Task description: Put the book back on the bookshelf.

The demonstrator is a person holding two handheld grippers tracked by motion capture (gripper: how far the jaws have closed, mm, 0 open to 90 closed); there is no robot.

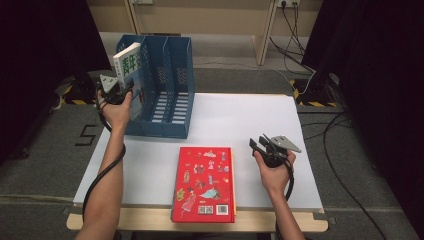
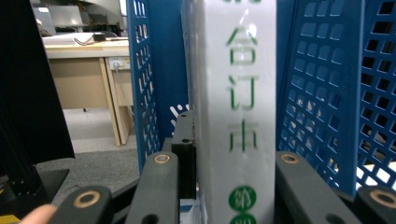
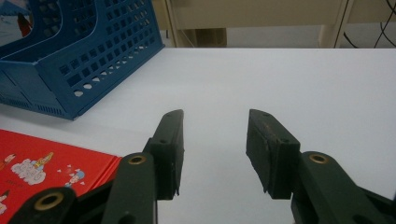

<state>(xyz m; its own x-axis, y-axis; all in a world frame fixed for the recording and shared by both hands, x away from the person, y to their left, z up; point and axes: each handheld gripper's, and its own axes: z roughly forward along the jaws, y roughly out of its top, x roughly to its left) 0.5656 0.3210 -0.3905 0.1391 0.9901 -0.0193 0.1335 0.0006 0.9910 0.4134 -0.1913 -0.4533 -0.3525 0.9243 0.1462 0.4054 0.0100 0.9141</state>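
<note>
**White book gripped by the spine at the rack's end slot**

Left gripper [image 1: 129, 92]: clenched on the white book [image 2: 236, 93], pads flat against both covers low on the spine. Book upright straight ahead of the jaws, standing in the end compartment of the blue file rack [image 1: 167, 100], perforated walls close on either side of the grip. Cannot tell whether its bottom edge rests on the rack floor.

Judged from thickness and a bound spine: fairly heavy, stiff along the spine, looser toward the page edge. Glossy cover, so likely slippery under hard pads. Best taken across the spine, near mid-height, to keep it from pivoting; a hold near one end invites tipping against the wall. Not fragile, though corners could catch in the holes of the rack.

Right gripper [image 3: 215, 140]: released, jaws well apart, nothing between them, above bare table [image 1: 240, 120]. Red book [image 1: 205, 182] flat just beside it to the left, untouched; stiff, flat to the surface, easiest lifted at an overhanging edge.
</note>
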